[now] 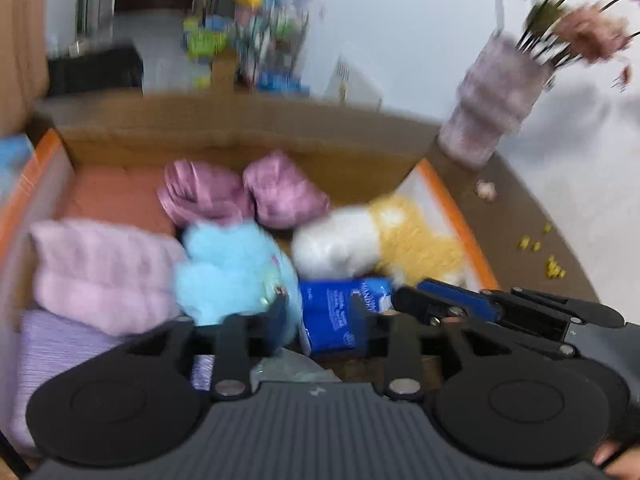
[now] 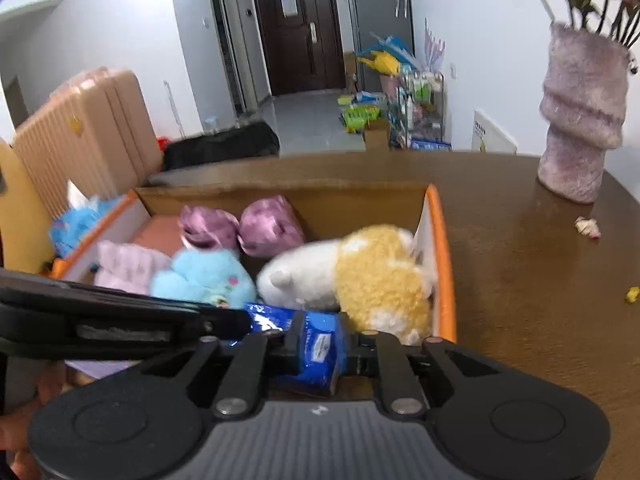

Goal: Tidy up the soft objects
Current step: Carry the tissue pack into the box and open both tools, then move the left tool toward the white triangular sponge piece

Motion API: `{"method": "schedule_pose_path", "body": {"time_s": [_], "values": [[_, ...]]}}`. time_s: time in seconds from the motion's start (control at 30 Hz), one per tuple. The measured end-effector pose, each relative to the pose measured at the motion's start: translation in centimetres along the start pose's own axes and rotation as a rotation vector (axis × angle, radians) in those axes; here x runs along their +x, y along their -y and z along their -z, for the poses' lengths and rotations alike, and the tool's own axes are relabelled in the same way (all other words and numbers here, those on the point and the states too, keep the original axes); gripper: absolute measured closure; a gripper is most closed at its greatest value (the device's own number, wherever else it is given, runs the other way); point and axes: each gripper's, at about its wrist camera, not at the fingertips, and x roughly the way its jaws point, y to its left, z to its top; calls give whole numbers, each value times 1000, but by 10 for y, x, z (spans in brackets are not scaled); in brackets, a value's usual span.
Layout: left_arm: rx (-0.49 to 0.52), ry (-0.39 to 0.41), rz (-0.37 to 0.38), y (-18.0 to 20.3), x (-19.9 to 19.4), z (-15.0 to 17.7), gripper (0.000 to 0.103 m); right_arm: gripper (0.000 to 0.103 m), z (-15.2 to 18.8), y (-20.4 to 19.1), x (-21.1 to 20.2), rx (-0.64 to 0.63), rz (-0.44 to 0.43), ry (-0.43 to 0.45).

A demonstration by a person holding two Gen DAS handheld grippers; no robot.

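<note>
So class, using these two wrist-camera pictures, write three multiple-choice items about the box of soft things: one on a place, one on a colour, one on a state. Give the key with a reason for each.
1. Where does the white and yellow plush toy lie in the cardboard box?
A. against the orange-edged right wall
B. outside the box on the table
C. under the pink towel

2. What colour is the fluffy plush beside the white and yellow one?
A. green
B. light blue
C. red

3. What is the right gripper doing?
A. open over the table
B. shut on the vase
C. shut on the blue packet

Key: 1 A, its yellow side touches that wall. 2 B, its fur is pale blue in both views. 3 C, both fingers press on the packet's sides.
</note>
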Motion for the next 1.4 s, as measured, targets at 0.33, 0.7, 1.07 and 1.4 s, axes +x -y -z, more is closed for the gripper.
{"method": "schedule_pose_path", "body": {"time_s": [0.33,0.7,1.07,1.4], "values": [[182,201,-90,26,-168,41,52,47,-3,5,-177,-91,10,221],[261,410,-215,47,-272,127,25,38,60,-6,-280,-126,-12,334],[257,410,-135,56,-289,300,9,22,238,-43,-319,-125,-87,383],[197,329,-166,55,-286,358,9,22,325,-45,-341,-58,-37,345]]}}
